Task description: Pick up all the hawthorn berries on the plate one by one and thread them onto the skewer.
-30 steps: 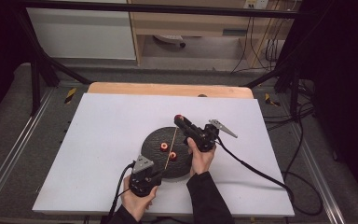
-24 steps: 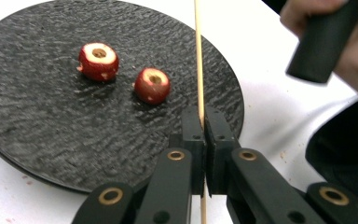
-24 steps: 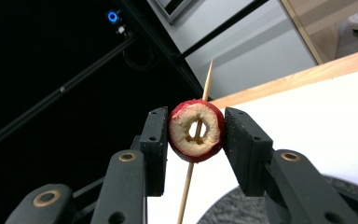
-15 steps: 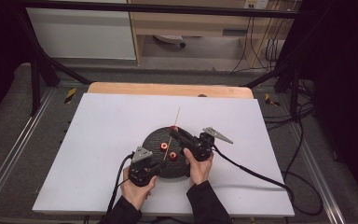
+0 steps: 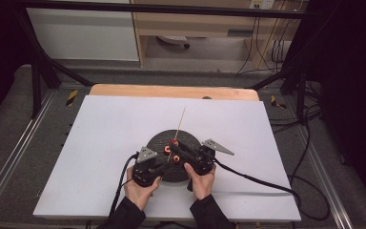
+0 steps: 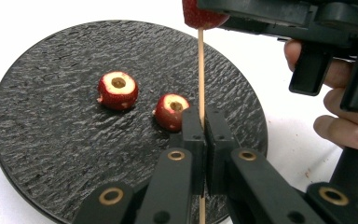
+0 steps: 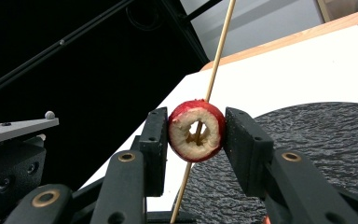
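High view. A white board (image 5: 100, 157) lies on a wooden table (image 5: 171, 90), which stands on a grey floor with black frame bars around it and pale cabinets behind. One round black plate (image 5: 158, 139) sits near the board's front edge. Two hands come in from the bottom, each with one gripper: the left gripper (image 5: 158, 162) and the right gripper (image 5: 174, 149) meet over the plate. One thin wooden skewer (image 5: 181, 119) slants up and away from them. Against the frame a second earlier, the right gripper has come down and toward the left one, and the skewer, then lying across the plate, now rises above it.

Left gripper view. The left gripper's (image 6: 205, 135) jaws are pressed together, pinching the skewer (image 6: 200, 70) upright between their tips. Two cored red fruit pieces rest on the plate (image 6: 51, 140): one (image 6: 117, 90) toward the middle, one (image 6: 171, 111) just beside the jaws. A third fruit piece (image 6: 200, 16) sits on the skewer at the top edge, under the right gripper's body; fingers (image 6: 345, 130) of the right hand show at the right.

Right gripper view. The right gripper's (image 7: 196, 135) jaws stand partly apart, clamping the third fruit piece (image 7: 196, 130) on both sides. The skewer (image 7: 216, 51) passes through its hollow core and runs on above and below. The plate (image 7: 331, 126) and board (image 7: 307, 70) lie behind; the room beyond is dark.
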